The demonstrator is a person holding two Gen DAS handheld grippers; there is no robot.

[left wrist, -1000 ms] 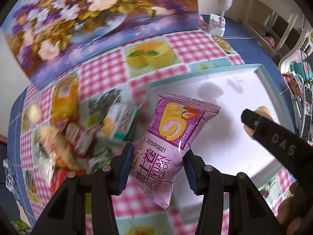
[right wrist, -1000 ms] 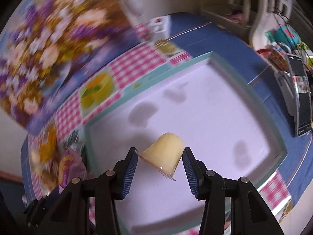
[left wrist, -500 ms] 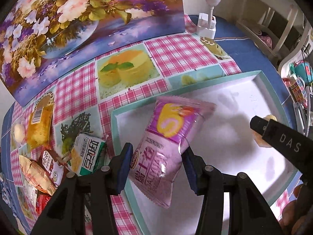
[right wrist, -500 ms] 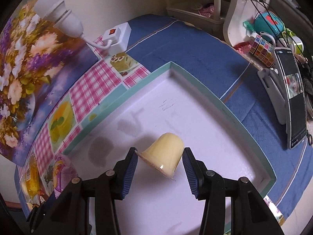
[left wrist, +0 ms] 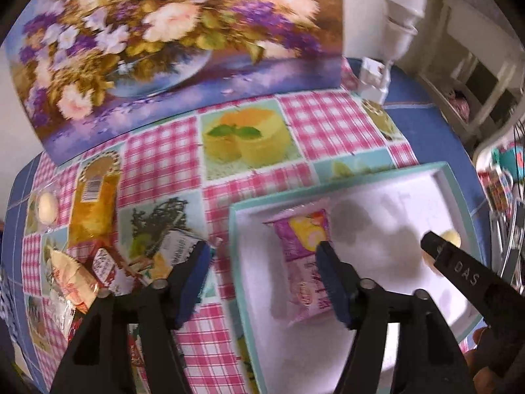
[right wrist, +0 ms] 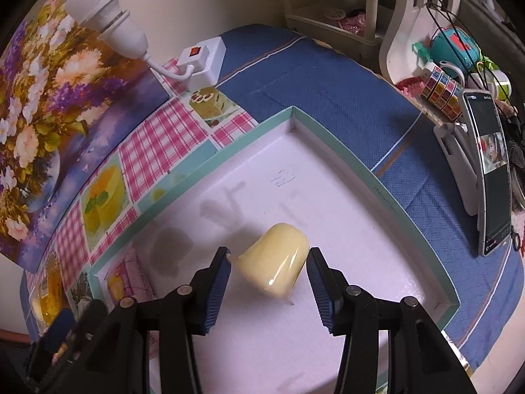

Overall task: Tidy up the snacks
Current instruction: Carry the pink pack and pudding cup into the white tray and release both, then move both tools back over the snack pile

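Note:
My left gripper (left wrist: 262,262) hangs over the left edge of the white tray (left wrist: 233,229), and its jaws are opening wide. The pink Swiss roll packet (left wrist: 300,246) lies loose on the tray floor below them, partly hidden behind the right finger, and no pad presses on it. My right gripper (right wrist: 267,259) is shut on a yellow jelly cup (right wrist: 275,262), held tilted just above the tray (right wrist: 331,131) floor. The left wrist view shows that gripper (left wrist: 459,262) and its cup (left wrist: 450,237) at the right.
Several loose snacks lie left of the tray: a yellow packet (left wrist: 95,203), a green and white carton (left wrist: 177,249), red packets (left wrist: 105,266), a jelly cup (left wrist: 47,207). A flower painting (left wrist: 164,39) stands behind. A power strip (right wrist: 203,59) and a phone on a stand (right wrist: 489,177) flank the tray.
The left jaws have spread and the pink packet has dropped from them into the tray. The left gripper has shifted left. The right gripper still grips the jelly cup over the tray.

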